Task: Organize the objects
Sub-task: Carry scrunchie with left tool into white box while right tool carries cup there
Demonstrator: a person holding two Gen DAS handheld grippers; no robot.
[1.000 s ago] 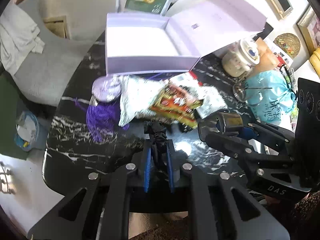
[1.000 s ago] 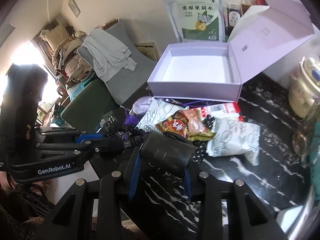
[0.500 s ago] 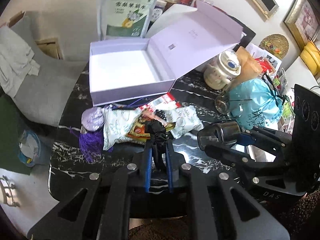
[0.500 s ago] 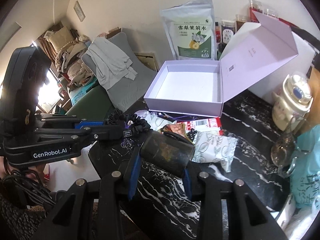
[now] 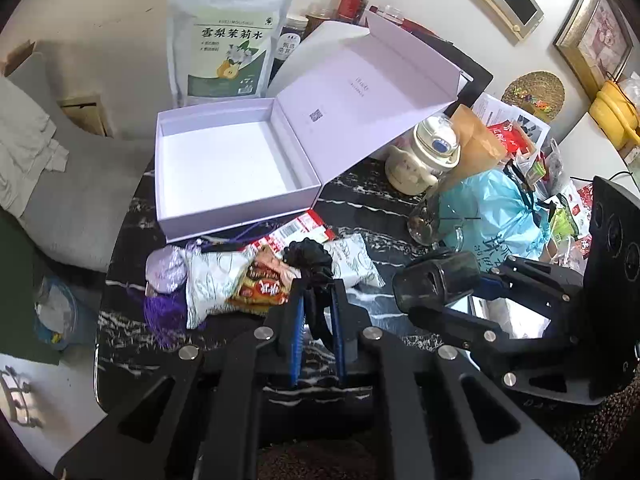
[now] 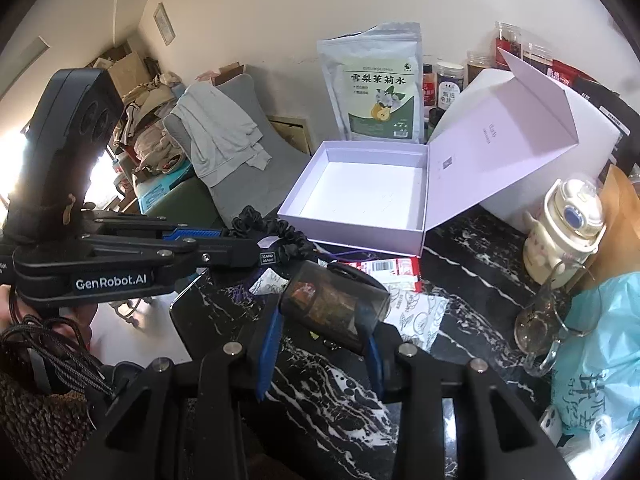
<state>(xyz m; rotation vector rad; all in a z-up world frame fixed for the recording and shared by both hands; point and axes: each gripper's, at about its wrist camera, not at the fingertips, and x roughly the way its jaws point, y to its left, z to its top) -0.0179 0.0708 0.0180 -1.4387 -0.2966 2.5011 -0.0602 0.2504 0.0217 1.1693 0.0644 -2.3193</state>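
Note:
My left gripper [image 5: 316,285] is shut on a black scrunchie [image 5: 310,256], held in the air above the pile of snack packets [image 5: 260,284] on the black marble table [image 5: 132,312]. The right wrist view shows the same scrunchie [image 6: 280,234] at the left gripper's [image 6: 266,257] tip. My right gripper [image 6: 329,314] is shut on a dark translucent container [image 6: 334,304], lifted off the table; it appears in the left wrist view as a container [image 5: 436,280] too. Beyond both stands an open lavender box [image 5: 240,216] with nothing inside, lid tilted back to the right.
A white leaf-print packet [image 5: 212,284], a purple tasselled sachet [image 5: 166,272] and a red-white packet [image 5: 304,228] lie before the box. A cream teapot [image 5: 424,160], glass cup [image 5: 428,224] and blue bag [image 5: 492,212] crowd the right. A tall pouch [image 5: 224,40] stands behind.
Both grippers have risen and drawn back from the table, each keeping its load. The scrunchie now hangs higher above the snack pile, and the box looks smaller and farther off.

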